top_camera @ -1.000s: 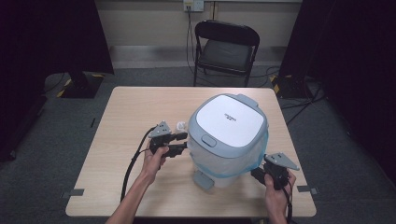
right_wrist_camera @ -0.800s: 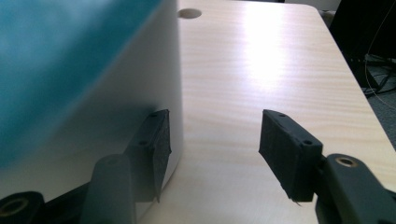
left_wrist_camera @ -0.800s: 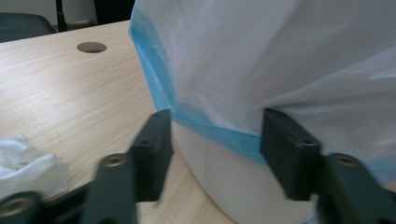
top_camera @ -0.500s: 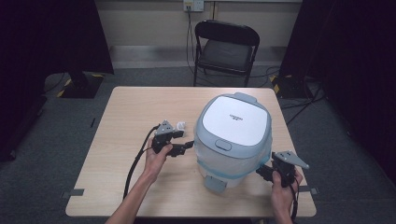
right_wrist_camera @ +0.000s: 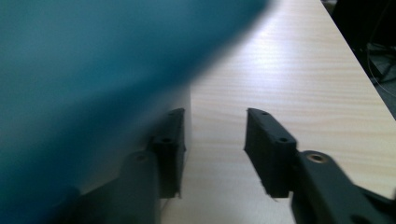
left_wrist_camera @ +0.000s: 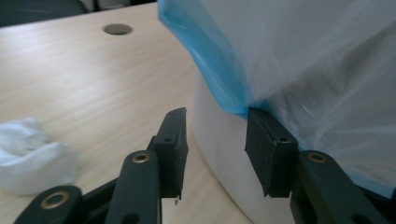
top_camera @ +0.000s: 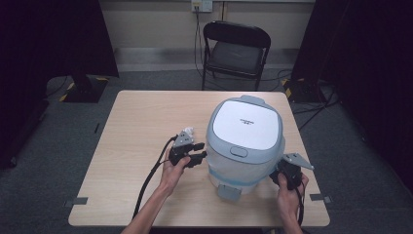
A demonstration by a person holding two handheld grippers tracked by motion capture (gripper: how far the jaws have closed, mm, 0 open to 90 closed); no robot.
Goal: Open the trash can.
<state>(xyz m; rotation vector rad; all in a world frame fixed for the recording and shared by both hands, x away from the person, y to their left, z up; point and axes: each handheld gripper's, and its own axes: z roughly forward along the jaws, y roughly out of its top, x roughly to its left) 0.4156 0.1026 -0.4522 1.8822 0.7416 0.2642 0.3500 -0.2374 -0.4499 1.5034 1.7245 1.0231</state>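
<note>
A white bin (top_camera: 246, 126) with a pale blue lid rim and a blue bag liner (left_wrist_camera: 219, 79) stands on the table's right half. My left gripper (top_camera: 201, 151) is at its left side. Its jaws (left_wrist_camera: 215, 140) have just been closing but still stand apart, with the bin's white wall beyond the gap and one fingertip (left_wrist_camera: 268, 140) at the liner's edge. My right gripper (top_camera: 276, 171) is low at the bin's right side. Its jaws (right_wrist_camera: 215, 140) have also just been closing; they stand apart over bare table, one fingertip (right_wrist_camera: 173, 140) close beside the bin's wall.
A white wad (top_camera: 189, 130) lies on the wooden table (top_camera: 141, 126) just behind my left gripper, also the wad (left_wrist_camera: 32, 161) to that gripper's left. A cable hole (left_wrist_camera: 117, 29) sits farther off. A black folding chair (top_camera: 236, 48) stands behind the table.
The bin has shifted a little to the right and turned. My left gripper has followed it rightward, up to its side. The right gripper has stayed near the bin's right base.
</note>
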